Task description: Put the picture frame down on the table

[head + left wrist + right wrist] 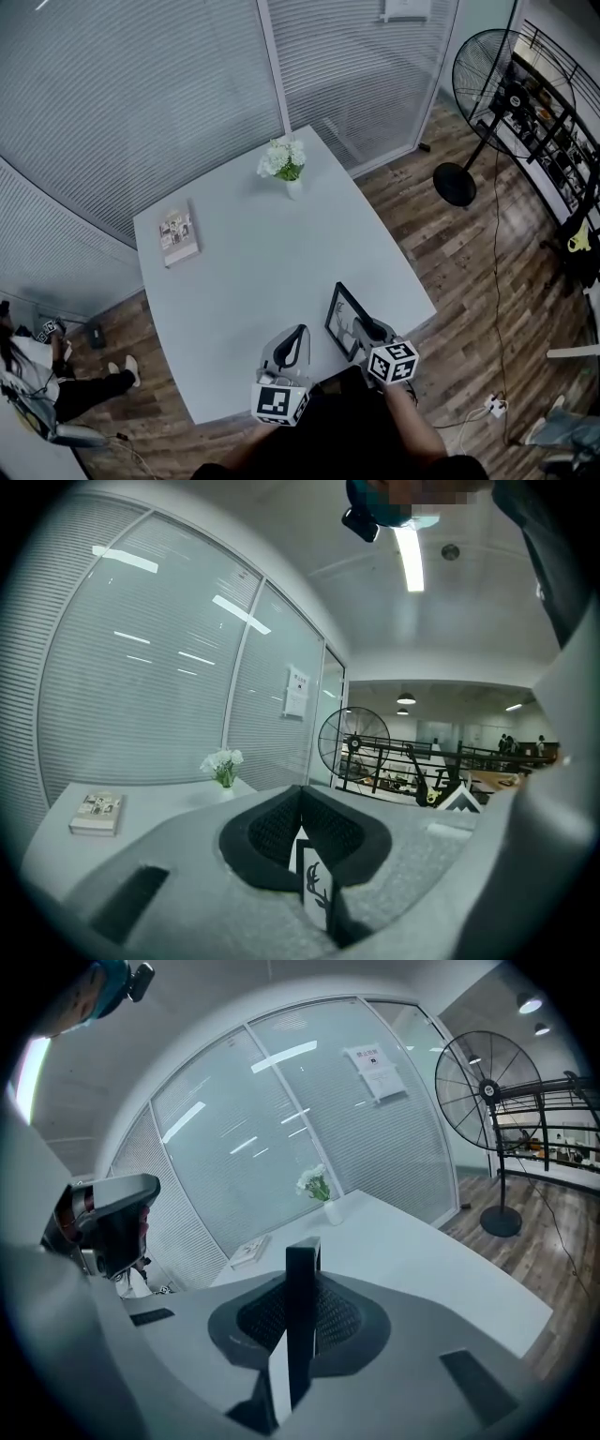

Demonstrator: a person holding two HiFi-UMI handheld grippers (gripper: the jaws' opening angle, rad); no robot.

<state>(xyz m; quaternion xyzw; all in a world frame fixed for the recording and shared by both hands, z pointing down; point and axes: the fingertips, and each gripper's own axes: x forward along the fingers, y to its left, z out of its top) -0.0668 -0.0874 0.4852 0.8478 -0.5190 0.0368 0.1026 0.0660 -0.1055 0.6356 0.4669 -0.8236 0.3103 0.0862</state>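
R gripper [364, 330] clamped on picture frame [339, 314], upright at lower centre-right, by table [253, 272] edge. L gripper [298, 334] jaws together, holding nothing. Prob. carry stage; next: lower gently, then unclamp.

The head view looks steeply down from high above the surface [253, 281], taking in its whole top and the floor [450, 253] around. The left gripper view and the right gripper view sit low at its near edge, facing across it toward the blinds [141, 94]; all three share the flowers [283, 159] and book [178, 234].
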